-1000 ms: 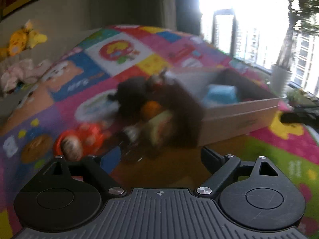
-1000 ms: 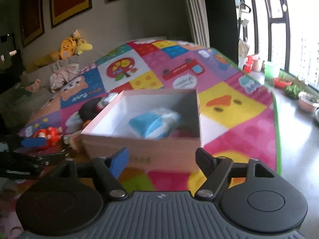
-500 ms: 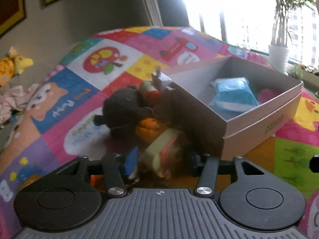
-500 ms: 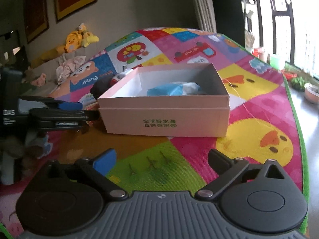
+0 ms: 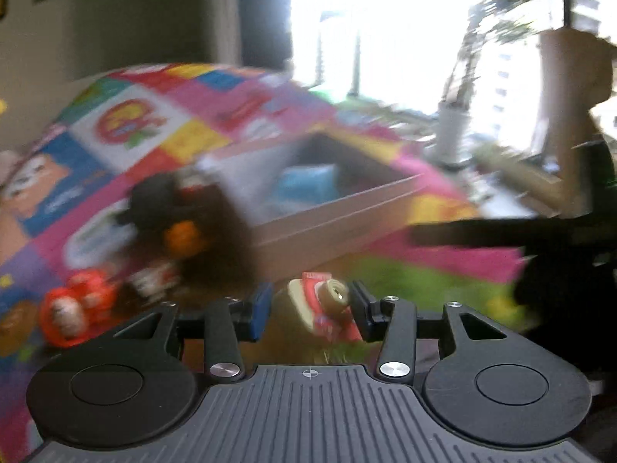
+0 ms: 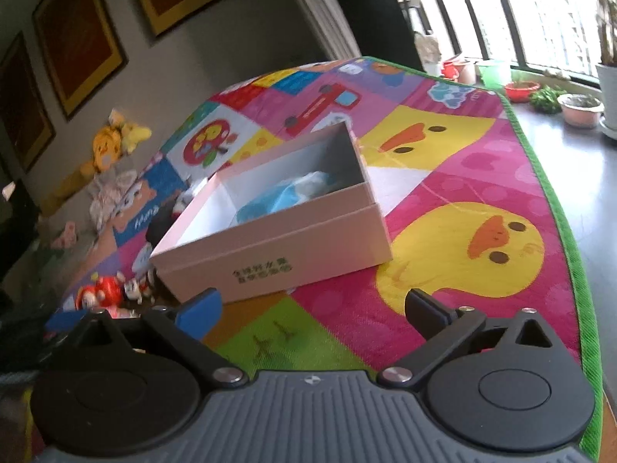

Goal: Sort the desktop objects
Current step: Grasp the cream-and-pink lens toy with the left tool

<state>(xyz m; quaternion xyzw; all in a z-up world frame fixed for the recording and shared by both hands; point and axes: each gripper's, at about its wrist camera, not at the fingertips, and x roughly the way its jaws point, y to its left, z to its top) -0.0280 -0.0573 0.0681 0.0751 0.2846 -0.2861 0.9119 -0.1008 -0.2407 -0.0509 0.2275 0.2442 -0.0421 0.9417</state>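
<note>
Left gripper (image 5: pixel 310 310) fingers clamped, right gripper (image 6: pixel 312 310) spread

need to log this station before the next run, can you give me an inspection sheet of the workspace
surface: colourful patchwork cartoon play mat.
job's things: open pale pink cardboard box holding a blue soft packet; small yellowish bottle with a red label.
clutter: red round toy figure and black plush toy beside the box.
grippers: left gripper shut on the bottle; right gripper open, empty.
cables: nothing seen.
surroundings: framed pictures, yellow plush toys, potted plants by window.
</note>
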